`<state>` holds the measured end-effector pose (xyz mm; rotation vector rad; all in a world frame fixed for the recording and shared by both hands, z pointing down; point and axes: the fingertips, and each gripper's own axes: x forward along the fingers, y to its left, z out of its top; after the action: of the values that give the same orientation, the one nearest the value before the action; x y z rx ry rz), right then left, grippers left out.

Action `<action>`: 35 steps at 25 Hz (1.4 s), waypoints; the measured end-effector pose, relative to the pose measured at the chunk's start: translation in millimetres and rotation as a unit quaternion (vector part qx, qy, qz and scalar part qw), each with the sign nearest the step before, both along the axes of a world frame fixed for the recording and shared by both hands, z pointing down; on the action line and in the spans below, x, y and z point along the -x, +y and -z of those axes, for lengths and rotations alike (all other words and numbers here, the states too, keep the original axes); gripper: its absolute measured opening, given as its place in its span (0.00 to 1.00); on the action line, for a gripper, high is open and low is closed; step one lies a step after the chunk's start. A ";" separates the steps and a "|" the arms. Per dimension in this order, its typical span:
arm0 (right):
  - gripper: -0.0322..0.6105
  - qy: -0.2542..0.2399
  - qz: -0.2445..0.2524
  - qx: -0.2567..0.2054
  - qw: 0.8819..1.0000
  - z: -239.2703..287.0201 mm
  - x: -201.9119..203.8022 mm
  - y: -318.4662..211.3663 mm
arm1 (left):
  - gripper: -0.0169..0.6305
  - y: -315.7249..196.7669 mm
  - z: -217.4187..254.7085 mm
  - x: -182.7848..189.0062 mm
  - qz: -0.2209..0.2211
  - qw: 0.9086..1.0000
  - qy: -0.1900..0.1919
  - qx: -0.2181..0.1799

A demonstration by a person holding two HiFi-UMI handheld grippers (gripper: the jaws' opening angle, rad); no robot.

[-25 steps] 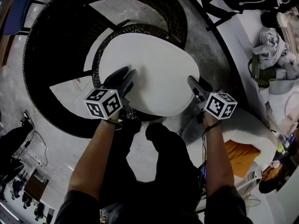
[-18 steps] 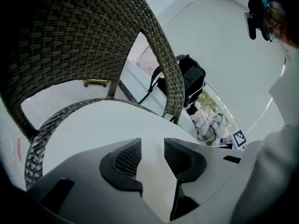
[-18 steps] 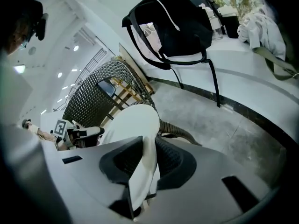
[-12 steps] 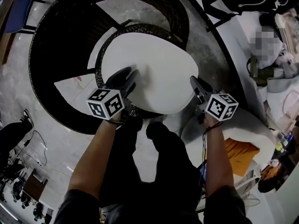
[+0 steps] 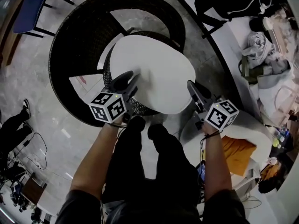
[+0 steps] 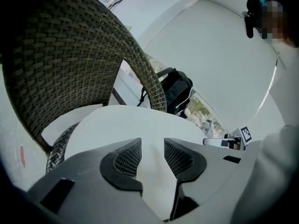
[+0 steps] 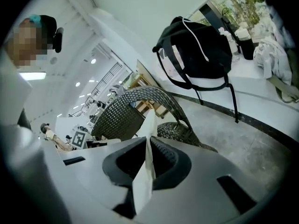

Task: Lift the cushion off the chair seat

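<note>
The white oval cushion (image 5: pixel 154 69) hangs over the seat of the dark wicker chair (image 5: pixel 74 36). Its near edge is raised, and the woven seat rim shows beneath it. My left gripper (image 5: pixel 131 80) grips the near left edge. In the left gripper view the cushion (image 6: pixel 140 125) runs between the mesh pads of that gripper (image 6: pixel 153 153). My right gripper (image 5: pixel 190 85) is at the near right edge. In the right gripper view its jaws (image 7: pixel 148 155) are closing on a thin fold of the cushion (image 7: pixel 149 122), pinched between the pads.
The chair's tall curved back (image 6: pixel 56 55) wraps round the far side. A black backpack (image 7: pixel 196 50) sits on a white curved bench (image 5: pixel 243 36) at the right, beside clothes (image 5: pixel 268 55). The person's legs (image 5: pixel 154 162) stand at the chair's front. A blue chair (image 5: pixel 28 8) is at far left.
Both grippers have come up with the cushion's near edge. More of the wicker seat rim shows under it now.
</note>
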<state>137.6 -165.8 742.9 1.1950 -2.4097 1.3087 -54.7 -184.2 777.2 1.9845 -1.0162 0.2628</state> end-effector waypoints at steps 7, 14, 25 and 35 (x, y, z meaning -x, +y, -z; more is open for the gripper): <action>0.09 -0.006 0.016 -0.045 0.999 77.6 19.7 0.3 | 0.27 1.6 66.2 12.3 0.002 0.999 0.016 -0.030; 0.09 -0.003 0.020 -0.076 0.997 157.7 28.5 1.7 | 0.27 6.6 133.2 29.1 0.010 0.998 0.028 -0.047; 0.09 0.007 0.025 -0.174 0.984 322.9 28.5 -20.1 | 0.27 11.8 241.1 36.9 0.001 0.995 0.049 -0.082; 0.09 0.003 0.024 -0.254 0.967 451.7 18.6 -21.6 | 0.27 12.0 345.8 41.2 0.003 0.989 0.058 -0.136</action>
<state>119.0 -187.4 291.1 1.2246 -2.8456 0.6820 -95.9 -172.1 431.4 2.2122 -1.0249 0.0044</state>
